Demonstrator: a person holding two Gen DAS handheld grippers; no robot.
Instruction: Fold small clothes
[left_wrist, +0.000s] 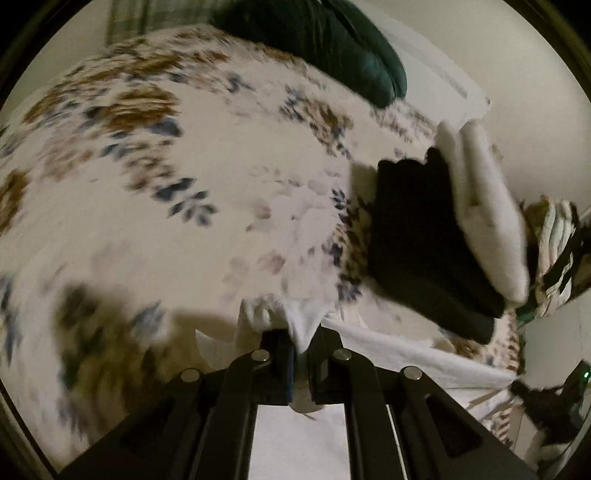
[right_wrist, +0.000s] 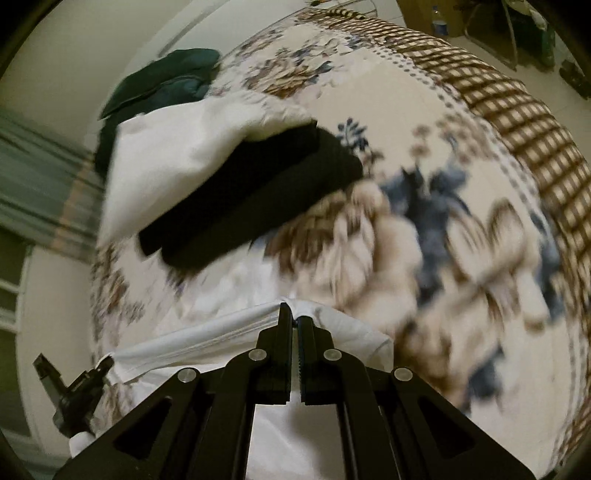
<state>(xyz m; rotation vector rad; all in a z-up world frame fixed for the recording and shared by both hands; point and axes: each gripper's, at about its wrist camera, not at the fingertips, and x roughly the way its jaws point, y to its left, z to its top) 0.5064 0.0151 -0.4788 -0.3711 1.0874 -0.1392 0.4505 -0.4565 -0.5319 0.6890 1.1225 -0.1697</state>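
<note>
Both clamped on the white garment (right_wrist: 207, 332): left gripper (left_wrist: 302, 341) and right gripper (right_wrist: 294, 321) pinching its edge, cloth hanging beneath. Best kept taut and level, lowered flat ahead, short of the folded pile (right_wrist: 240, 206).

Dim, warm indoor light; both fisheye views are motion-blurred, curved and dark at the edges, with soft shadows.

Floral bedspread (left_wrist: 192, 229), dark green jacket (left_wrist: 332, 44), striped curtain (right_wrist: 33, 184).
</note>
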